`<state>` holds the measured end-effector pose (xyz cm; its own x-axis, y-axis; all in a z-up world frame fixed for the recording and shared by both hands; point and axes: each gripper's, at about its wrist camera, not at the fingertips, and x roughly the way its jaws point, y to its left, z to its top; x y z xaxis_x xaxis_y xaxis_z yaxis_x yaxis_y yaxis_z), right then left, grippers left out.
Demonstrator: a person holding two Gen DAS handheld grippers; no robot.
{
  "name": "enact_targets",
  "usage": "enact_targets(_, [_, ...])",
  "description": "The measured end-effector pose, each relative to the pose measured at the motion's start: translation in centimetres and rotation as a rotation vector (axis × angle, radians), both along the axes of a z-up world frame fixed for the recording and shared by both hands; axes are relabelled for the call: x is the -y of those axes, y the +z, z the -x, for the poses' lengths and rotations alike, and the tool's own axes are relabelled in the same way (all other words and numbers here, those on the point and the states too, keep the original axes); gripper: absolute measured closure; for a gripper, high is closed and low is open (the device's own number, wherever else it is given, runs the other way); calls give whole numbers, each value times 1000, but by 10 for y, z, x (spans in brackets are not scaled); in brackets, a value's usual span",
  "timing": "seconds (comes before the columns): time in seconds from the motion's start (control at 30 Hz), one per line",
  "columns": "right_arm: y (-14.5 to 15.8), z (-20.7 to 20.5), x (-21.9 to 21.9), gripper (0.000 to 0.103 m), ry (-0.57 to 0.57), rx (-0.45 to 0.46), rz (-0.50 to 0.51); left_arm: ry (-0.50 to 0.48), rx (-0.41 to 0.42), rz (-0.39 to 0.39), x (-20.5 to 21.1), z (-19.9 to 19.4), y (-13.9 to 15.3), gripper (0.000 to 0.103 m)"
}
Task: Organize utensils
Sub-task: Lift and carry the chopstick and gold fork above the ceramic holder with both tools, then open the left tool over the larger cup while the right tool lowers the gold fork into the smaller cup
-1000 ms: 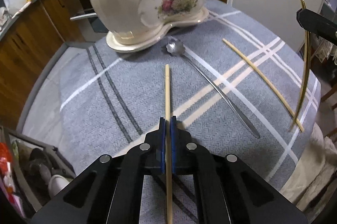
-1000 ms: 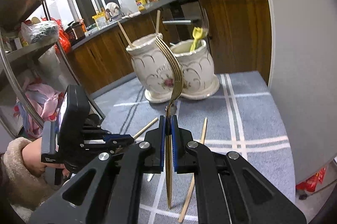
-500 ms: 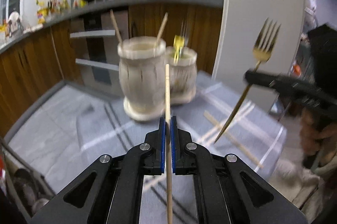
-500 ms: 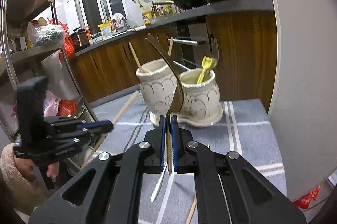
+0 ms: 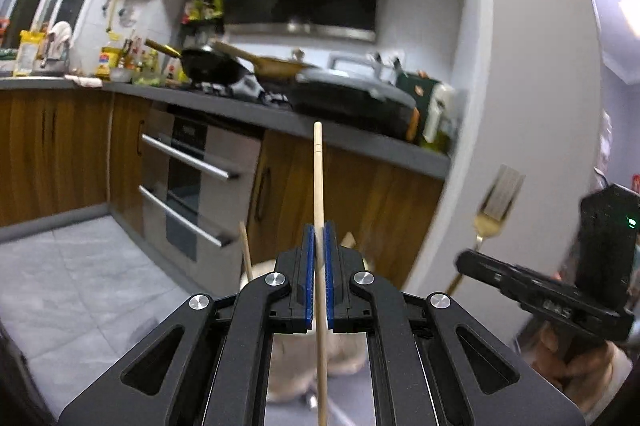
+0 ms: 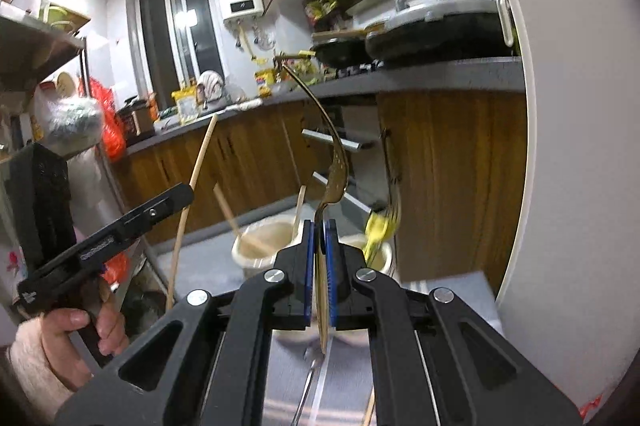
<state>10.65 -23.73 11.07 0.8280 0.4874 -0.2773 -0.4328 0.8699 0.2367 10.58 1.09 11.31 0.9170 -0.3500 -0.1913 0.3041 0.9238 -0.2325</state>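
— Two grippers up in the air, yes? And behind them?

— Yes. Farthest back, wood cabinets (image 6: 448,166) under a grey counter (image 5: 280,118), with an oven (image 5: 192,186) set in below the pans.

— Next in size?

— Cream holder (image 6: 264,246) with two cups, low in the right view, partly hidden behind the right gripper (image 6: 319,258). Sticks leaning in the left cup, a yellow utensil (image 6: 376,230) and a fork in the right cup. Grey cloth (image 6: 448,290) underneath.

— And the left gripper (image 5: 319,266)?

— Clamped narrow on a chopstick (image 5: 318,178). Runs straight through between the blue pads (image 5: 307,274), long end pointing up and forward past the tips, short end trailing back under the body. Raised above the holder, which shows only as a blurred pale shape beneath.

— Right one?

— Pinched tight on a gold fork (image 6: 336,162), held near its neck. Curved head and tines rising up and forward from the tips, handle passing down between the pads. Hanging over the holder, about above the gap between the cups.

— Anything smaller?

— Silver spoon (image 6: 308,386) and another chopstick (image 6: 370,406) flat on the cloth, below the right gripper.
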Motion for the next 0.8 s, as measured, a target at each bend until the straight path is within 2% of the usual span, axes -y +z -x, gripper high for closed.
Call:
enact_targets(0.1, [8,-14,3,97,-28,17,-15,17,38,24,3,-19,8,98])
enact_targets(0.27, [11,-33,6,97,-65,29,-37,62,120,-5,17,-40,11,98])
enact_targets(0.43, [9,-43,6,97,-68,16,-50,85,111,-24,23,-56,1,98])
enact_targets(0.67, [16,-35,3,98,-62,60,-42,114,132,-82,30,-64,-6,98])
enact_targets(0.8, [8,-42,-1,97,-77,71,-23,120,132,-109,32,-64,-14,98])
